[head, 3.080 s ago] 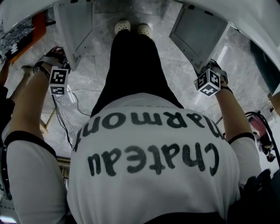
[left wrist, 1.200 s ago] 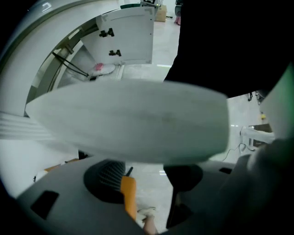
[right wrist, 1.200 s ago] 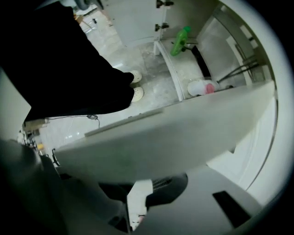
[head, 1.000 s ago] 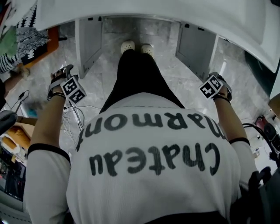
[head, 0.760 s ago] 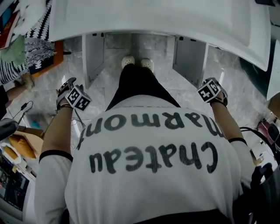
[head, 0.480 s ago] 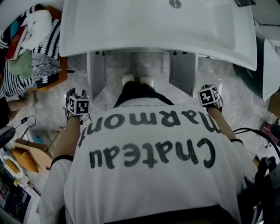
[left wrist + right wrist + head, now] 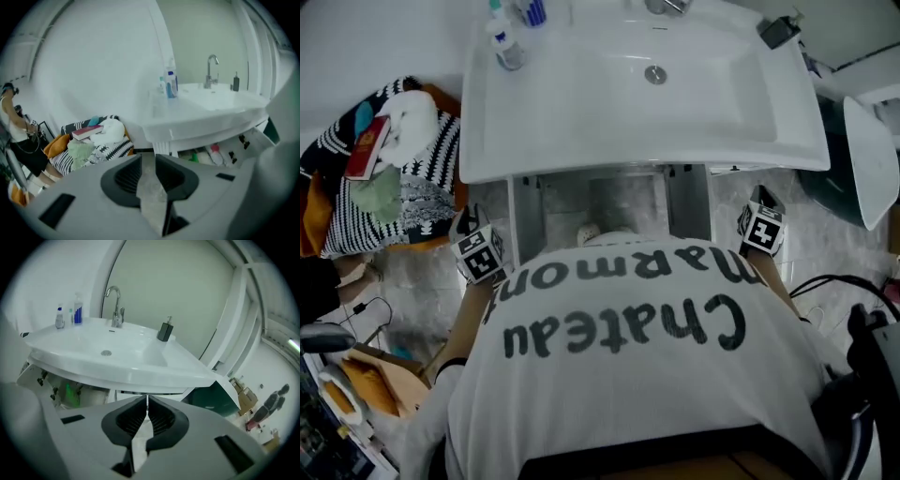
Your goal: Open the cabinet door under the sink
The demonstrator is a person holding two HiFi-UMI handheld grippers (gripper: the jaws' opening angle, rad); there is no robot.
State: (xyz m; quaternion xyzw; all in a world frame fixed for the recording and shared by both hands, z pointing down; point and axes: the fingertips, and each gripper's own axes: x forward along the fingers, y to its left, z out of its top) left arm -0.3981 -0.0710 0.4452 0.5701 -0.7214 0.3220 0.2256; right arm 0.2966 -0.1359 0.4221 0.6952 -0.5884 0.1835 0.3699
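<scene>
From above, the white sink [image 7: 581,141] tops a cabinet whose two doors stand swung outward: the left door [image 7: 525,220] and the right door [image 7: 689,202]. Its inside [image 7: 211,154] shows bottles. My left gripper [image 7: 472,225] hangs just outside the left door, touching nothing. In its own view the left gripper [image 7: 148,161] has its jaws closing, a gap still between them and nothing in it. My right gripper [image 7: 761,202] is outside the right door. In the right gripper view the right gripper [image 7: 147,401] has closed to a hairline slit, empty.
Bottles [image 7: 502,42] and a faucet [image 7: 661,7] sit at the sink's back, a dark soap dispenser [image 7: 778,30] at its right corner. A heap of cloth with a book [image 7: 384,159] lies left. A dark green bin [image 7: 839,169] stands right. Another person [image 7: 18,136] stands far left.
Both grippers have risen from low beside the door edges to just under the sink rim and rolled. The view has lifted, so the sink top now shows. The doors stay open.
</scene>
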